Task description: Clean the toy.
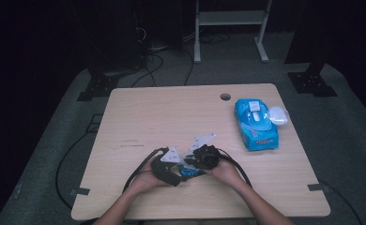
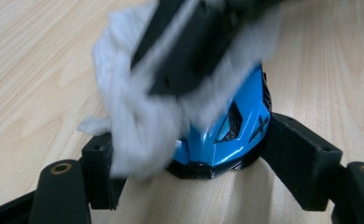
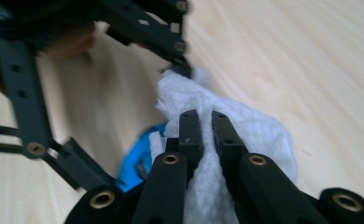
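A glossy blue and black plastic object [image 2: 227, 135] sits on the table between the pads of my left gripper [image 2: 194, 156], which is shut on its two sides. My right gripper [image 3: 206, 121] is shut on a crumpled white wipe [image 3: 255, 135]. That wipe [image 2: 133, 126] lies over the blue object's top and left side, and its blue shell [image 3: 136, 156] peeks out beneath it. In the high view both grippers, left [image 1: 179, 174] and right [image 1: 201, 160], meet near the table's front middle, with the blue object [image 1: 190, 172] between them.
A blue wipe packet [image 1: 256, 124] lies at the right of the wooden table [image 1: 148, 112], with a loose white wad [image 1: 278, 115] at its far corner. A cable hole [image 1: 225, 97] is near the back edge. Cables trail off the front on both sides.
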The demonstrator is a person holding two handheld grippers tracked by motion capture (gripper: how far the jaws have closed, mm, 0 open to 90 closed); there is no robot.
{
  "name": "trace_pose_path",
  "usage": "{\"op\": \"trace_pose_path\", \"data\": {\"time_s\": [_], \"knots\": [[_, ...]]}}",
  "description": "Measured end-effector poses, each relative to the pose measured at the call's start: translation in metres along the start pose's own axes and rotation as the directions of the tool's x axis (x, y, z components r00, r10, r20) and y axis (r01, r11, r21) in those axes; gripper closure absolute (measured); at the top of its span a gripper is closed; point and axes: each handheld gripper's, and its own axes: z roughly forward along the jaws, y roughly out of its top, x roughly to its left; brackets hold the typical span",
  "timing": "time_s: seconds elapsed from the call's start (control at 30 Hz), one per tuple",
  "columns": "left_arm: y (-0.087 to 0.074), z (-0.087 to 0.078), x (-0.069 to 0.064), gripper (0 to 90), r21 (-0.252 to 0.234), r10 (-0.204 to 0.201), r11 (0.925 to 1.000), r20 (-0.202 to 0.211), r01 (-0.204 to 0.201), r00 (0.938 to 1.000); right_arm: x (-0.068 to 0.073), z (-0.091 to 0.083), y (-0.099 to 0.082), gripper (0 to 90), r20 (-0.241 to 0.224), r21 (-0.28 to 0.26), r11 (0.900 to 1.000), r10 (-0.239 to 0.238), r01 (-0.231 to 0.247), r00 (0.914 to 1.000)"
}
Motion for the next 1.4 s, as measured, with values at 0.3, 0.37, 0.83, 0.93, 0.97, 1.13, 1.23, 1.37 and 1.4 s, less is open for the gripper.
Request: {"op": "trace_pose_path", "data": {"time_s": [0.3,0.37,0.83,0.93,0.97,1.13,1.23,1.37,1.4], "knots": [[0.000,0.000,0.000,26.2,0.002,0.000,1.0000,0.001,0.000,1.0000,-0.009,-0.007,-0.004,83.9,0.010,-0.005,0.9996,0.029,-0.029,0.9995],[0.000,0.001,0.000,26.1,0.004,0.001,1.0000,0.000,-0.001,1.0000,-0.005,-0.005,-0.003,84.0,0.014,0.000,0.9998,0.019,-0.019,0.9997],[0.000,0.001,0.001,26.1,0.003,-0.003,1.0000,0.003,0.003,1.0000,-0.001,-0.029,-0.019,84.2,-0.012,-0.023,0.9997,0.003,-0.003,0.9999],[0.000,0.002,0.000,26.0,-0.002,-0.012,0.9999,0.002,0.012,0.9999,0.001,-0.039,-0.028,84.2,0.016,-0.017,0.9998,-0.007,0.007,0.9998],[0.000,0.002,0.000,25.9,0.000,-0.012,0.9999,0.002,0.012,0.9999,0.004,-0.039,-0.029,84.2,0.015,-0.019,0.9998,-0.007,0.007,0.9999],[-0.001,0.002,0.001,25.8,0.015,-0.013,0.9998,0.003,0.013,0.9999,0.019,-0.025,-0.027,84.2,-0.018,-0.019,0.9992,-0.036,0.036,0.9992],[-0.001,0.002,0.001,25.9,0.019,-0.009,0.9998,0.005,0.009,0.9999,0.015,-0.027,-0.026,84.2,-0.025,-0.006,0.9993,-0.038,0.038,0.9990],[-0.001,0.002,0.002,26.1,0.013,-0.017,0.9998,0.012,0.017,0.9998,0.004,-0.048,-0.038,84.2,0.024,-0.010,0.9999,-0.010,0.010,0.9997],[-0.001,0.002,0.002,26.1,0.013,-0.011,0.9999,0.012,0.010,0.9999,-0.001,-0.055,-0.043,84.2,0.043,-0.007,1.0000,0.001,-0.001,0.9991]]}}
